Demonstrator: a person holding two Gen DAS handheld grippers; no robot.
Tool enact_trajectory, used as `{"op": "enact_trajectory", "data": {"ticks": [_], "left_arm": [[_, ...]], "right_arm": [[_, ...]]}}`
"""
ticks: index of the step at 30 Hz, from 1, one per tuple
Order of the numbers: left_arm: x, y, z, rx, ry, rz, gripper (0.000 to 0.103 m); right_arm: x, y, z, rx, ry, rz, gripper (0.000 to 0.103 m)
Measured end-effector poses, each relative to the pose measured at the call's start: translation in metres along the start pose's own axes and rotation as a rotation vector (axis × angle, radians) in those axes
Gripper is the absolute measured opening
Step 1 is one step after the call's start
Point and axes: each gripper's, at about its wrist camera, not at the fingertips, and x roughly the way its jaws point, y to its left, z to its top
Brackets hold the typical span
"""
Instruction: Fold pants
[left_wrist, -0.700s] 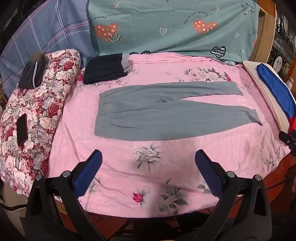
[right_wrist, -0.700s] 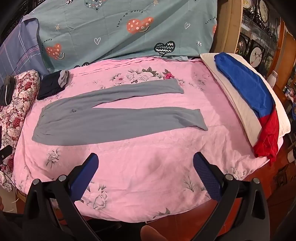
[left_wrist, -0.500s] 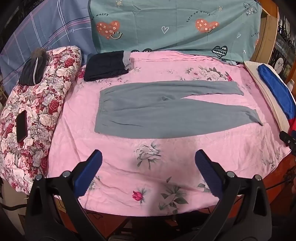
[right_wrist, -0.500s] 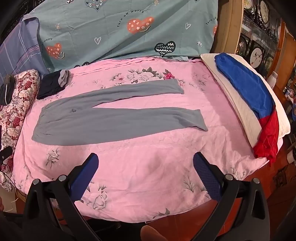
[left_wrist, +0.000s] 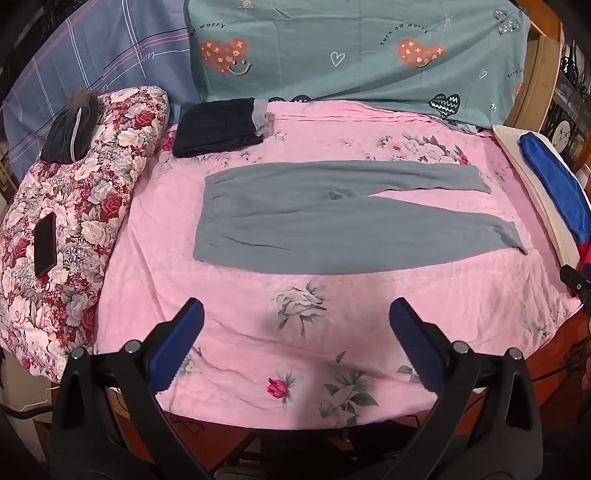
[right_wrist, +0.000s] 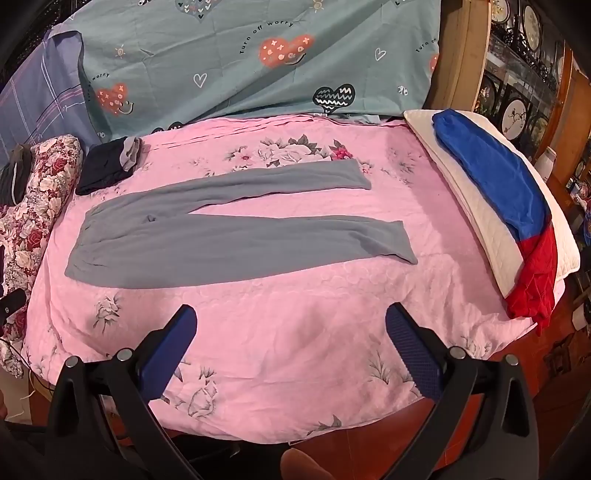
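Observation:
Grey pants (left_wrist: 314, 225) lie flat on the pink floral bedspread (left_wrist: 258, 306), waistband at the left, two legs spread toward the right. They also show in the right wrist view (right_wrist: 221, 240). My left gripper (left_wrist: 295, 332) is open and empty, above the near part of the bed, short of the pants. My right gripper (right_wrist: 290, 343) is open and empty, also over the near edge, in front of the pants' legs.
A folded dark garment (left_wrist: 218, 125) lies at the back left. A floral quilt roll (left_wrist: 74, 221) with a phone (left_wrist: 45, 243) lies left. A white pillow with a blue and red garment (right_wrist: 509, 199) lies right. A teal sheet (left_wrist: 351, 55) hangs behind.
The left wrist view has shifted slightly, with the pants a little lower in frame. Both grippers stay open and empty.

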Motion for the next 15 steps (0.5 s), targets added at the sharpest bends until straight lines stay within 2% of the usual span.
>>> {"op": "enact_trajectory", "data": {"ticks": [15], "left_arm": [[0.0014,0.0009,-0.0014,-0.005,0.004,-0.005,0.101]], "right_arm": [[0.0029,0.0038,-0.0008,-0.013,0.007,-0.001,0.102]]}}
